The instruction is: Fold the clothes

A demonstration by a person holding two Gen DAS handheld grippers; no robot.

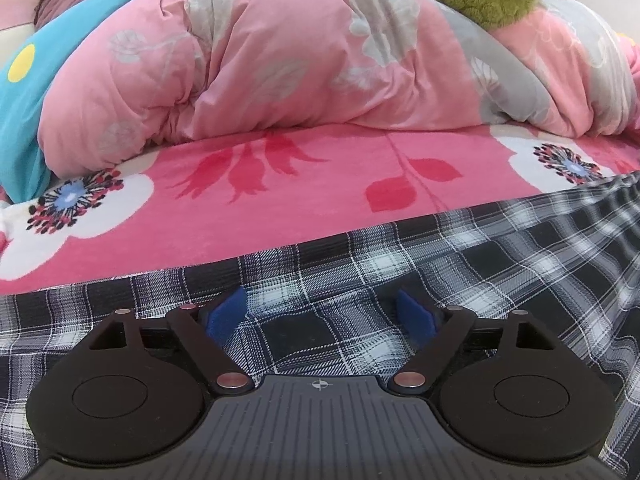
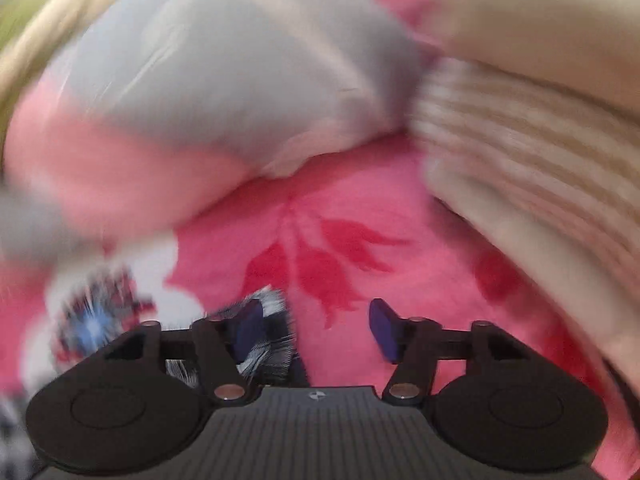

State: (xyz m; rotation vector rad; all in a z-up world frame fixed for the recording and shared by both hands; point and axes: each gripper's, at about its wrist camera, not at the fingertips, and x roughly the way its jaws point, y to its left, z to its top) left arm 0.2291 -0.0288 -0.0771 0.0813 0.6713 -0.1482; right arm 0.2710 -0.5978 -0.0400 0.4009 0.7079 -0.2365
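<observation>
Soft, light plaid shirt (image 1: 400, 264) on the bed (image 1: 240, 216): best pinched at its edge. Left tongs (image 1: 320, 314) wide apart, empty; right tongs (image 2: 316, 330) parted, gripping nothing.

Left wrist view is bright and evenly lit, soft light, no glare, the plaid garment (image 1: 460, 264) crisp; fisheye bends the bed's pink blanket (image 1: 280, 208) into an arc and darkens the corners. Right wrist view smears hard with motion blur, the quilt (image 2: 224, 92) a soft wash, only the hand-held gripper (image 2: 316, 332) staying sharp
</observation>
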